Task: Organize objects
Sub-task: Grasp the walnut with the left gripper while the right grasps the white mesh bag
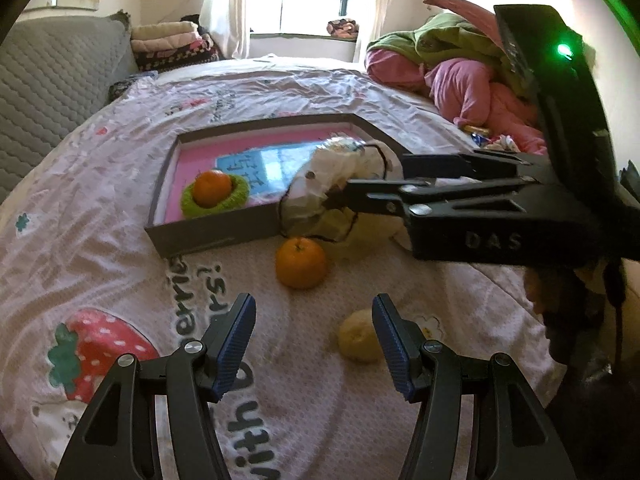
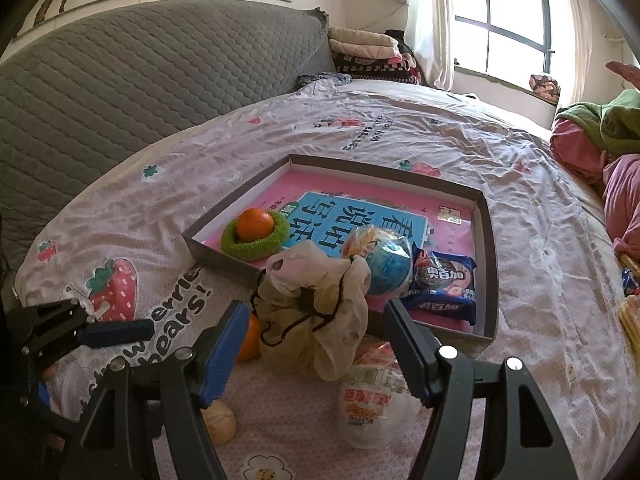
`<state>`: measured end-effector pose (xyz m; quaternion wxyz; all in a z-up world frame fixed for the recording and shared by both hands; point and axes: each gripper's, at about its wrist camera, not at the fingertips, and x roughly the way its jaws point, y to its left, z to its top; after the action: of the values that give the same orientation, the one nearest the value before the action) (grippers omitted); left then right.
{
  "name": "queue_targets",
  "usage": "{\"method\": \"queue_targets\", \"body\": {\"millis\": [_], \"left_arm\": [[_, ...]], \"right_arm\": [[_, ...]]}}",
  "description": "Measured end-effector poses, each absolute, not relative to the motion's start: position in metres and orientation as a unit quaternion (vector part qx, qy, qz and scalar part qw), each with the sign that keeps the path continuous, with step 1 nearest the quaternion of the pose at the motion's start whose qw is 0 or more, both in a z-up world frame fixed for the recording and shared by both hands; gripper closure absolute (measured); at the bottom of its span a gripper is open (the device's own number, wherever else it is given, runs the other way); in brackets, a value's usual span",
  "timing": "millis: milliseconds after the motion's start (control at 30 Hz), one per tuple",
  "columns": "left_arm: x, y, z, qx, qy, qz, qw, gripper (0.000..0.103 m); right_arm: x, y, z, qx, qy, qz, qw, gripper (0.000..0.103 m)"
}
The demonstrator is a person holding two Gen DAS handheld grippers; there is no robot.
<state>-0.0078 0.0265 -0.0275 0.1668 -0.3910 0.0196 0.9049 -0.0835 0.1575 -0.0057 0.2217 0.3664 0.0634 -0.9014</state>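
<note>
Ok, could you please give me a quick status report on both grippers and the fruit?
Left gripper open, empty. Right gripper open around crumpled sheer bag. Loose orange outside grey box.

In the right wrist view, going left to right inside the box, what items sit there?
Orange in the green knitted ring → blue-and-white round packet → dark blue snack packet. All lie on a pink and blue book lining the box.

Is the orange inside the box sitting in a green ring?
Yes, the orange rests in the middle of a fuzzy green ring on the pink floor of the box.
</note>
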Motion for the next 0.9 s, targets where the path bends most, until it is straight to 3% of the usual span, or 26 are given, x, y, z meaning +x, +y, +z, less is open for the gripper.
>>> {"method": "queue_targets", "body": {"millis": [167,567,767,900], "left_arm": [[-0.001,0.039,-0.036,-0.401,0.030,0.896,0.187,0.041],[-0.010,0.045,-0.054,-0.426,0.016,0.881,0.207,0.041],[-0.013,0.045,-0.056,-0.424,0.012,0.880,0.213,0.041],[-0.014,0.047,-0.060,-0.422,0.014,0.881,0.213,0.041]], "right_arm": [[-0.089,0.157,-0.013,0.375,0.067,-0.898,0.221,0.035],[-0.093,0.151,-0.024,0.376,0.090,-0.892,0.234,0.076],[-0.095,0.156,-0.025,0.379,0.069,-0.889,0.249,0.088],[-0.094,0.157,-0.023,0.375,0.064,-0.889,0.255,0.090]]}}
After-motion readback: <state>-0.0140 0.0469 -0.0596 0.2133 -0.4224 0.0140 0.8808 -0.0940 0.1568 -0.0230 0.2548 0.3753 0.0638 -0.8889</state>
